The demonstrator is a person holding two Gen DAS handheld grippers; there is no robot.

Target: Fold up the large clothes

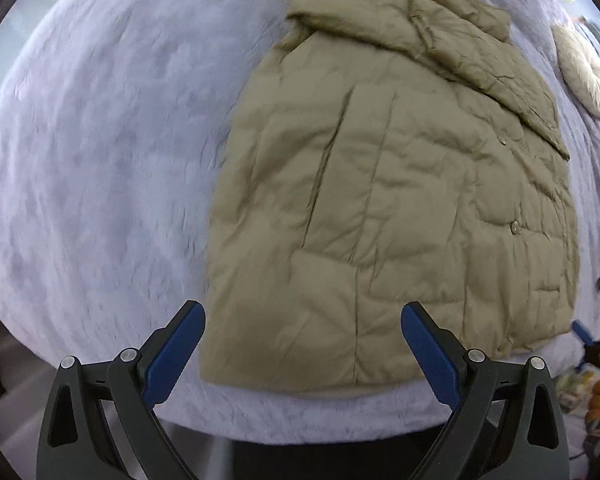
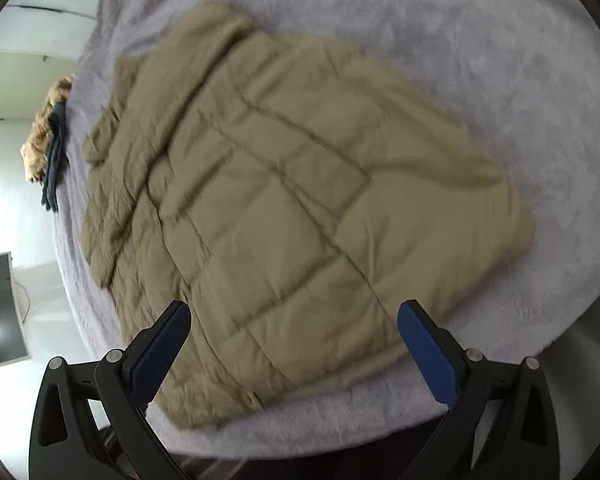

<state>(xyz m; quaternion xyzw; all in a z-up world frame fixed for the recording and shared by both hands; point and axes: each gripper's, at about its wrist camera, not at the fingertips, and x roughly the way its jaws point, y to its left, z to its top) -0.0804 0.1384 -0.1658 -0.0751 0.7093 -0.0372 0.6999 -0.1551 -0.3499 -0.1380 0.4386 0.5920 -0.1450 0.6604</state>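
Nearest in each view, the 2 blue-padded fingers stand spread wide and hold nothing: the left gripper [image 1: 303, 316] hangs over the near hem of the khaki padded jacket [image 1: 400, 208], and the right gripper [image 2: 294, 316] hangs over a near corner of the same jacket [image 2: 284, 208]. The jacket lies flat on the pale fleece-covered bed [image 1: 100, 160], straight ahead of both, its long axis running away from the left fingers toward the folded-over sleeve and collar, so neither hand looks clearly nearer. Farthest, a fur trim piece [image 1: 584, 76] rests on the bed beyond the jacket's right side; no container is in view.
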